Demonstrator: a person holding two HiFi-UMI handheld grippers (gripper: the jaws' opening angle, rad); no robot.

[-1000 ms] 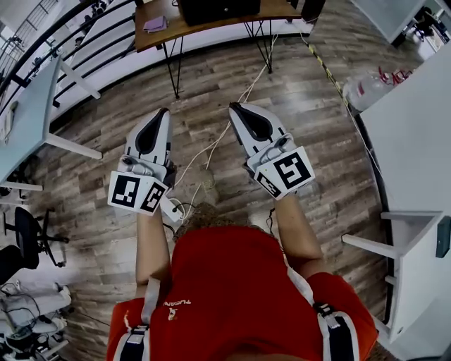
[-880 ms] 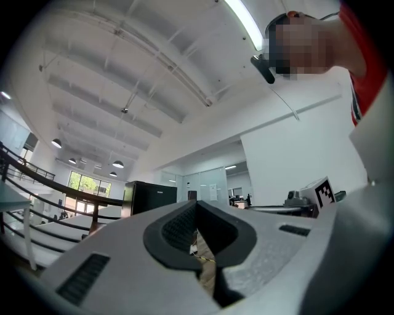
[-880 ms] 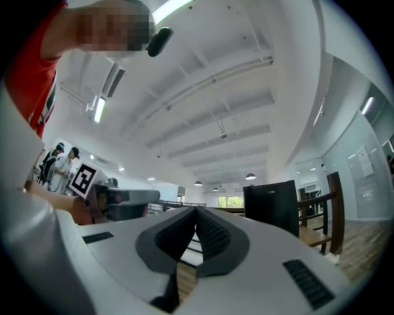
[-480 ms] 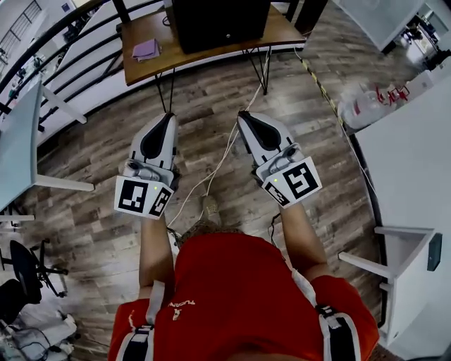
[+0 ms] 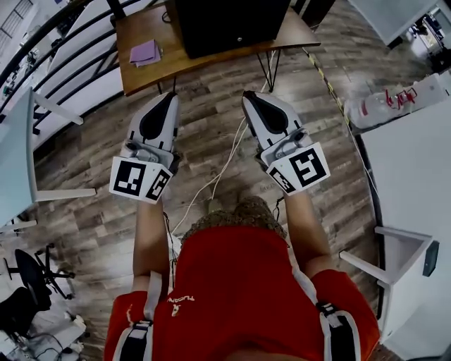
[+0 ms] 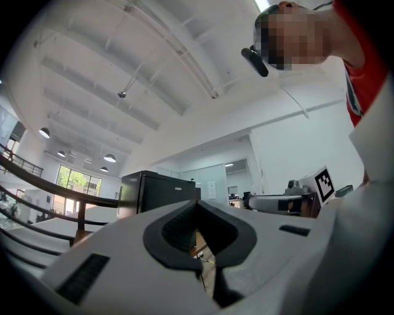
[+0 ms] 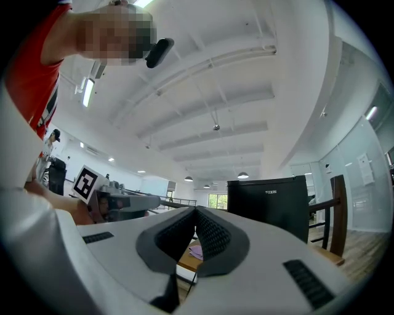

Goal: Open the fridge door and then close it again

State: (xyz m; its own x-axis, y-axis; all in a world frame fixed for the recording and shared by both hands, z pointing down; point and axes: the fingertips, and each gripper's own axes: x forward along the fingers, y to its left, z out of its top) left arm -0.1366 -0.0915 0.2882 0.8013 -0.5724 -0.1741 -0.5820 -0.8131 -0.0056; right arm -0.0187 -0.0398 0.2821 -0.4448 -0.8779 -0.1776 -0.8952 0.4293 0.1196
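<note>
A black fridge stands with its door closed on a wooden table at the top of the head view. It also shows ahead in the left gripper view and in the right gripper view. My left gripper and right gripper are held side by side above the wooden floor. Both point toward the table, short of its front edge. Both are shut with nothing between their jaws.
A purple cloth lies on the wooden table left of the fridge. White cables trail across the floor between the grippers. A white table with bottles is on the right, a pale desk and a chair on the left.
The person has walked forward: the table and fridge have come nearer and lower in the head view. Both grippers travelled along, still shut and side by side.
</note>
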